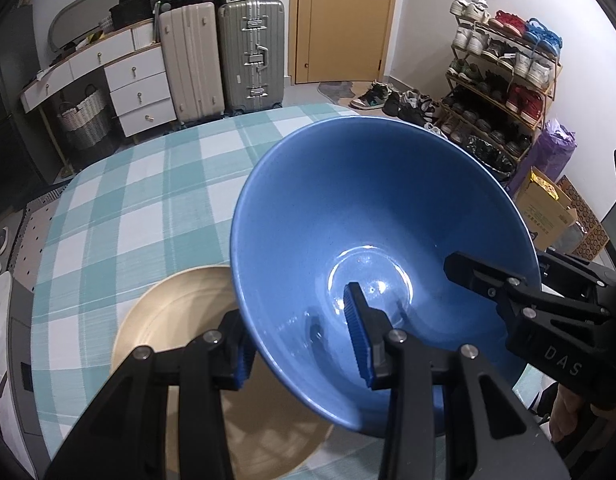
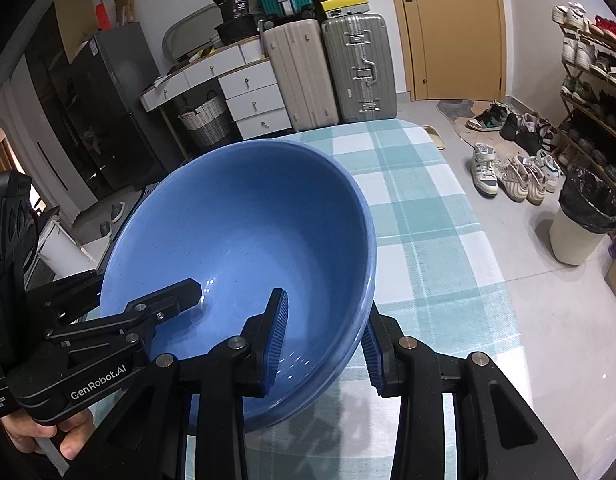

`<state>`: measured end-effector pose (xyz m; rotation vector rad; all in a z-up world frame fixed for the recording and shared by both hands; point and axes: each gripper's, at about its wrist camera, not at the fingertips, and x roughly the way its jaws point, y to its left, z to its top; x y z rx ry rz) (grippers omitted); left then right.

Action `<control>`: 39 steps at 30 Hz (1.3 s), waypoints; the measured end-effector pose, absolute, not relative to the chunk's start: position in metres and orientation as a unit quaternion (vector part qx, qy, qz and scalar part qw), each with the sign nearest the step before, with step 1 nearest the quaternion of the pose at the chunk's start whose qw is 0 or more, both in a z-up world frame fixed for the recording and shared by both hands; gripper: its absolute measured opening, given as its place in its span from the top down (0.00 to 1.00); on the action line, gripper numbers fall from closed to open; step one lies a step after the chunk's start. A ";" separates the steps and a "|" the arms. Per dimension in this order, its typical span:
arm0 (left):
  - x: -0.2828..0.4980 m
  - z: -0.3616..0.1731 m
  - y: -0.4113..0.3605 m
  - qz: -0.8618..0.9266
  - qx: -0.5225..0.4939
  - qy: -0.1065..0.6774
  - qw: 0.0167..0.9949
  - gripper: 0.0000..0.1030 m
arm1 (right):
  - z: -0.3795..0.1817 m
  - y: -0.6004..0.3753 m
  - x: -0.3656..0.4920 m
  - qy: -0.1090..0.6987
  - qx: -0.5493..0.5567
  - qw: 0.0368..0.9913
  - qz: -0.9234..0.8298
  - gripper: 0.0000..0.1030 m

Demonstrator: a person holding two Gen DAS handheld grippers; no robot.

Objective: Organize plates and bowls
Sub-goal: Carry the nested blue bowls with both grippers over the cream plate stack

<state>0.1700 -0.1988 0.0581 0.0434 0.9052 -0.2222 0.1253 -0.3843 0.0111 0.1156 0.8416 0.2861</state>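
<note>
A large blue bowl (image 1: 372, 216) is held tilted above the checked tablecloth by both grippers. My left gripper (image 1: 303, 340) straddles its left rim, one finger inside and one outside, shut on the wall. My right gripper (image 2: 328, 340) straddles the right rim (image 2: 364, 304) the same way, shut on it. In the right wrist view the bowl (image 2: 243, 232) shows a second rim line below the first, possibly two nested bowls. A beige plate (image 1: 179, 312) lies on the table under the bowl's left side. Each gripper shows in the other's view: the right one (image 1: 528, 308), the left one (image 2: 119, 320).
The table (image 1: 127, 200) has a teal and white checked cloth. Suitcases (image 1: 223, 56), a white drawer unit (image 1: 135, 80) and a door (image 1: 340, 20) stand behind it. A shoe rack (image 1: 504, 76), loose shoes (image 2: 508, 172) and a bin (image 2: 584, 216) are on the right.
</note>
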 end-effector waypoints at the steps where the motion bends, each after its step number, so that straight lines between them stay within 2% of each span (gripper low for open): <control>1: 0.170 0.058 -0.197 -0.106 0.020 0.436 0.894 0.62 | 0.012 -0.382 0.126 0.407 0.055 0.901 0.140 0.65; 39: 0.154 0.051 -0.103 -0.043 -0.016 0.440 0.897 0.62 | 0.005 -0.287 0.144 0.417 0.017 0.887 0.200 0.65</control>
